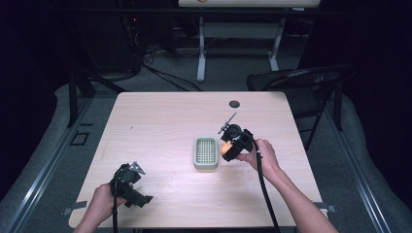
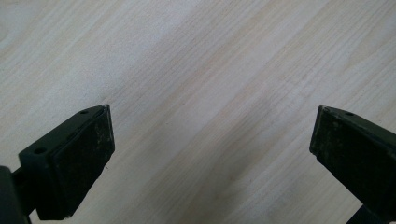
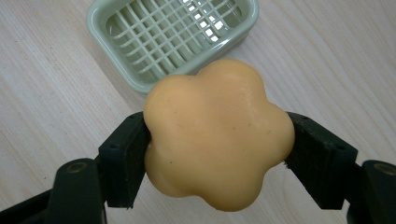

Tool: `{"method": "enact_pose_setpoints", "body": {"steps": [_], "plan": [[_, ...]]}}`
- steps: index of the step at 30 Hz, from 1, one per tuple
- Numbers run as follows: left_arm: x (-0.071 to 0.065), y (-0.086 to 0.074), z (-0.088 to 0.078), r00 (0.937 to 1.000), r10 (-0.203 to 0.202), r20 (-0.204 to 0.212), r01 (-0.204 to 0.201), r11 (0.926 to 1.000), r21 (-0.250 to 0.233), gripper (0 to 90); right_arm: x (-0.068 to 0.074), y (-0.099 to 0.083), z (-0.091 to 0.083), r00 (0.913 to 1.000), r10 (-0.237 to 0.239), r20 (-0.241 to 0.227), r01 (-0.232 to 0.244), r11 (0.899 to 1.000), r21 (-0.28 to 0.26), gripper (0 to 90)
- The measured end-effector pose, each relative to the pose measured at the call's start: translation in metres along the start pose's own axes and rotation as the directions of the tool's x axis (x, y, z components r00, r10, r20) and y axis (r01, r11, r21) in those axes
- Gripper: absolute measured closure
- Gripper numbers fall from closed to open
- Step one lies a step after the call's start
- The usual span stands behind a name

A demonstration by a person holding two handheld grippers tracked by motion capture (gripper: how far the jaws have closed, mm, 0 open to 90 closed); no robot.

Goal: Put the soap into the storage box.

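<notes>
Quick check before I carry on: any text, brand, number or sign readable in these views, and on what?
None readable.
Orange flower-shaped soap held by the right gripper: plain surface, no stamp visible.
Green soap dish: bare grid and rim, no marking.
Left gripper and table: no labels visible.

dark room, grey floor, black folding chair beside pale wooden table

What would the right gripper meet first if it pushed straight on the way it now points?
Most likely the green slatted dish. The right gripper, shut on the orange flower-shaped soap, faces it across a strip of bare table. Whether the soap would clear the near rim is unclear.
</notes>
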State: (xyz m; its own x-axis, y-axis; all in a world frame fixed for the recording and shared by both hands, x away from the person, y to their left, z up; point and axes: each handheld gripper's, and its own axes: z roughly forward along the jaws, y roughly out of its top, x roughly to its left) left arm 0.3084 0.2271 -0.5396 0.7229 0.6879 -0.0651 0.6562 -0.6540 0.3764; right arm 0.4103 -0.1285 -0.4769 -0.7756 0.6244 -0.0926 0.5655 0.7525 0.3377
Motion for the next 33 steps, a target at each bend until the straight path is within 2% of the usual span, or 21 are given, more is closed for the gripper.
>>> {"method": "enact_pose_setpoints", "body": {"steps": [5, 13, 14, 25, 33], "plan": [[-0.001, 0.000, 0.000, 1.0000, -0.001, -0.001, 0.001, 1.0000, -0.002, 0.1, 0.001, 0.006, 0.002, 0.9999, -0.010, -0.005, 0.010, 1.000, 0.003, 26.6], [-0.001, 0.000, -0.001, 1.0000, 0.000, -0.001, 0.000, 1.0000, -0.001, 0.1, 0.001, 0.017, 0.003, 0.9999, 0.000, -0.016, -0.001, 1.000, -0.023, 26.6], [-0.001, 0.000, -0.001, 1.0000, 0.001, 0.000, -0.001, 1.0000, -0.002, 0.1, 0.001, 0.020, 0.004, 0.9998, -0.013, -0.014, 0.012, 1.000, -0.010, 26.6], [-0.001, 0.000, 0.000, 1.0000, 0.002, 0.001, -0.002, 1.0000, -0.002, 0.1, 0.004, 0.033, 0.013, 0.9996, -0.021, -0.019, 0.021, 1.000, -0.010, 26.6], [-0.001, -0.001, 0.000, 1.0000, 0.000, 0.002, 0.000, 1.0000, 0.001, 0.1, 0.008, 0.044, 0.021, 0.9988, -0.044, -0.024, 0.044, 0.999, 0.007, 26.6]]}}
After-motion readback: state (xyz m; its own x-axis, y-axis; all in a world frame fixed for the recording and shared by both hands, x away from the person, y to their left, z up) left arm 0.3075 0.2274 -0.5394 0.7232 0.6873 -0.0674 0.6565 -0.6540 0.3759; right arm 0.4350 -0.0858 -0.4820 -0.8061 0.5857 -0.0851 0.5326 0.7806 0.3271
